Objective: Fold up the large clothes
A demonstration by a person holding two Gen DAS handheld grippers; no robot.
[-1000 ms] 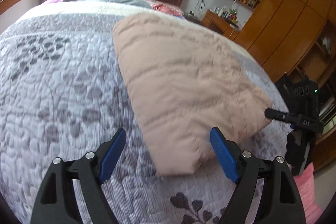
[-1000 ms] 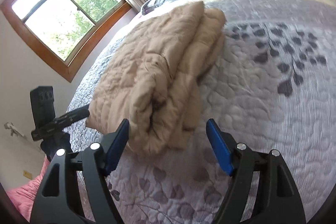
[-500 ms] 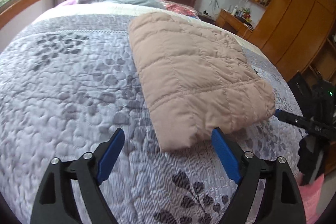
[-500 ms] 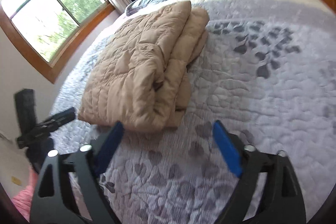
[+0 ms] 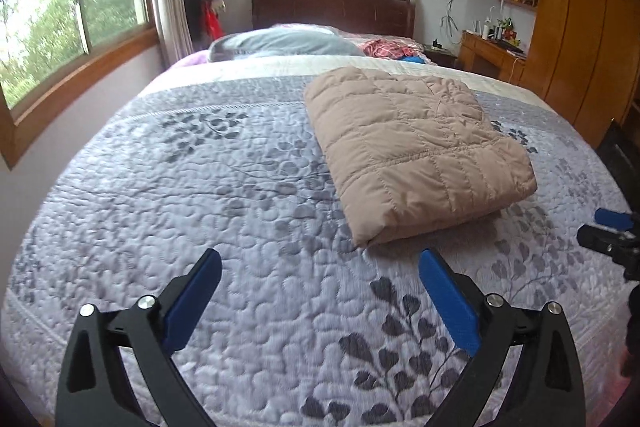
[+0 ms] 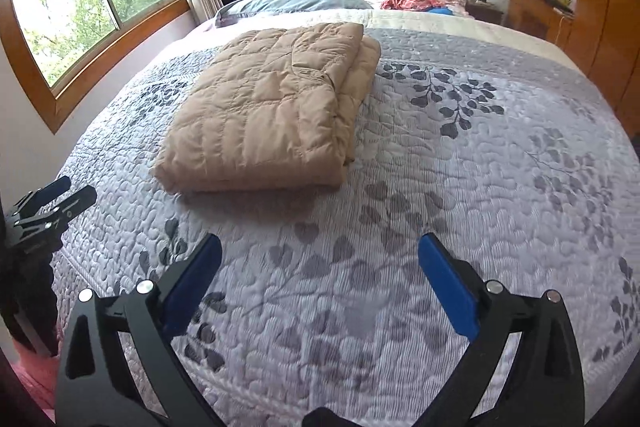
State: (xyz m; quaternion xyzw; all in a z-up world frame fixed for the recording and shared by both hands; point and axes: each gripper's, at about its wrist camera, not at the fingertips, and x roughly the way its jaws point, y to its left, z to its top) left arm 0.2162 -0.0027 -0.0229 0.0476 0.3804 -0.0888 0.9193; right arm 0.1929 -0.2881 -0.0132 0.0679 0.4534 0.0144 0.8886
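Note:
A tan quilted jacket [image 5: 416, 151] lies folded into a thick rectangle on the grey leaf-patterned bedspread [image 5: 240, 227]. It also shows in the right wrist view [image 6: 272, 115], with stacked layers at its right edge. My left gripper [image 5: 320, 267] is open and empty, held above the bedspread short of the jacket's near corner. My right gripper [image 6: 318, 251] is open and empty, back from the jacket's near edge. Each gripper shows at the edge of the other's view: the right one [image 5: 612, 231] and the left one [image 6: 48, 207].
Pillows [image 5: 280, 43] and a red cloth [image 5: 388, 49] lie at the head of the bed by the dark headboard [image 5: 332, 7]. Windows [image 5: 72, 19] line the left wall. A wooden wardrobe [image 5: 580, 27] and desk [image 5: 492, 55] stand on the right.
Both grippers have drawn back and up from the folded jacket, so more of the bedspread lies between them and it. Both stay open. The jacket has not moved.

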